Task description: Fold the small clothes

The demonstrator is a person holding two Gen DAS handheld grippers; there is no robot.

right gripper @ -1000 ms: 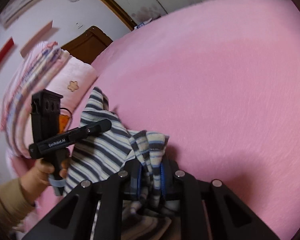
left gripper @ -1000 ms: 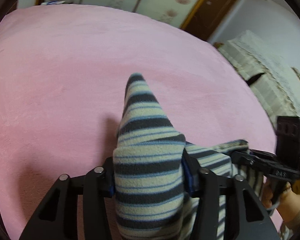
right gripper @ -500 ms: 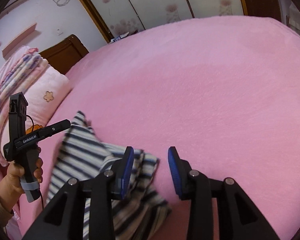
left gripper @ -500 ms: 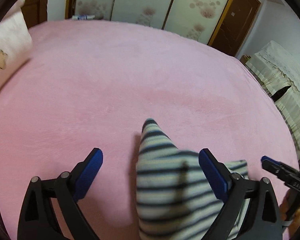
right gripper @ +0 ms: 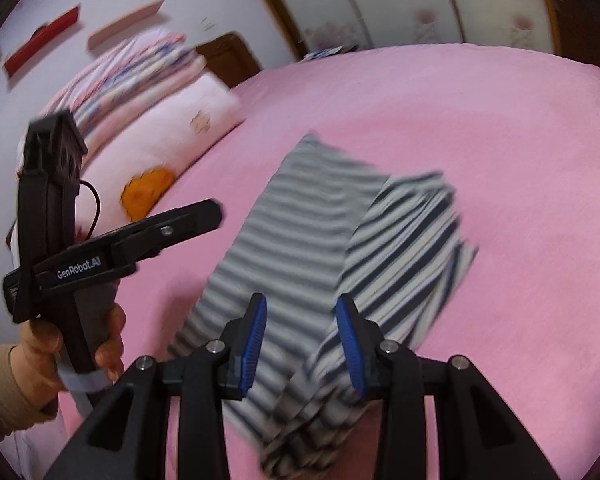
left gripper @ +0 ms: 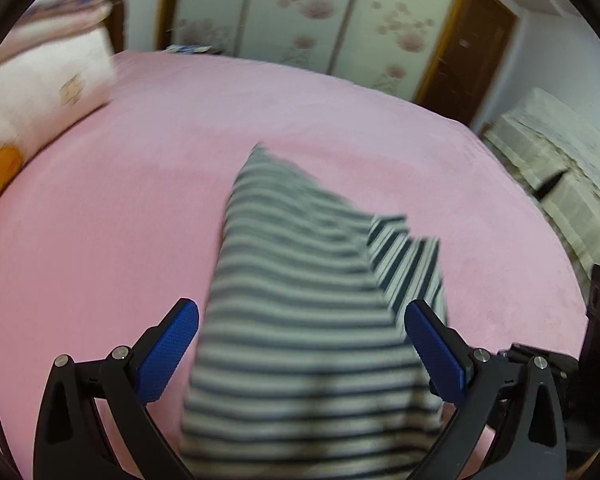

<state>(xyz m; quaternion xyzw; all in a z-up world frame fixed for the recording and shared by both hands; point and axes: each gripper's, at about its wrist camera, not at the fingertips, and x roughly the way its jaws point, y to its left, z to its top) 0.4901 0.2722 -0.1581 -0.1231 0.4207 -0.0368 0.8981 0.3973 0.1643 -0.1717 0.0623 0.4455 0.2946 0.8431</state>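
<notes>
Both grippers, left and right, stand apart, gripping nothing; the garment seems folded, though blurred. Check edges align before pressing flat.

Striped garment: soft knit; bedcover: matt fleece.

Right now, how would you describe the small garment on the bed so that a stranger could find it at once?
Look at the big pink bed, which fills most of the view. Near its front edge, to the right of the pale pillow with an orange patch, lies the striped garment. It is the only thing with dark and cream stripes, lying alone on the plain pink cover.
</notes>
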